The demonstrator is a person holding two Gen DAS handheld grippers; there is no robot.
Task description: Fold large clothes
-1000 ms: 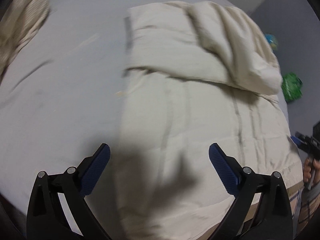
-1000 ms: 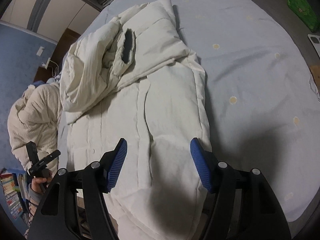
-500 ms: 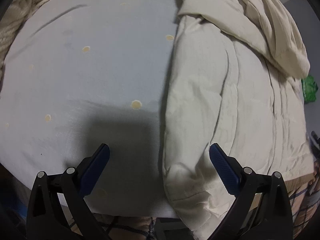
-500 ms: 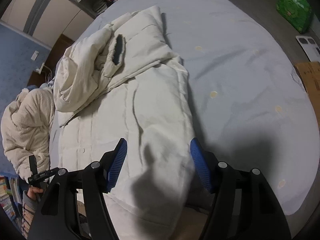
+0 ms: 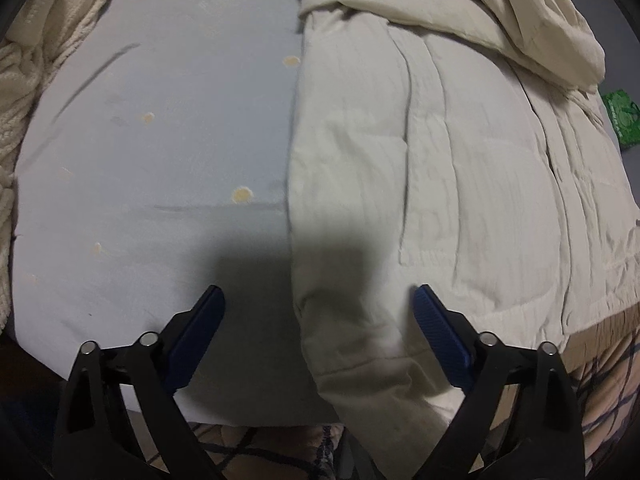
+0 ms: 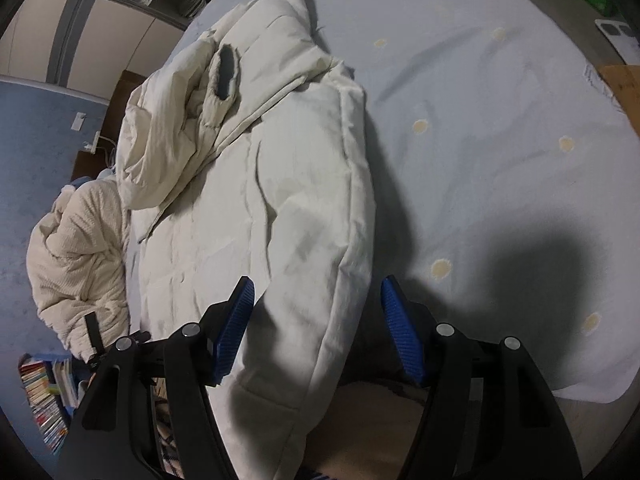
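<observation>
Coat (image 5: 460, 184): flat on bed (image 5: 160, 160), hem at near edge; left gripper (image 5: 318, 312) closing over hem corner, nothing pinched; right gripper (image 6: 316, 312) apart, astride other corner; advice: bite both layers deep before lifting

The left tool (image 5: 318, 320) has moved over the coat's (image 5: 440, 160) hem edge, jaws closing.

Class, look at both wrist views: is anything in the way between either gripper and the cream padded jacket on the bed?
Nothing visible. The left gripper, jaws closing, and the right gripper each straddle the jacket's near hem, with only air between.
</observation>
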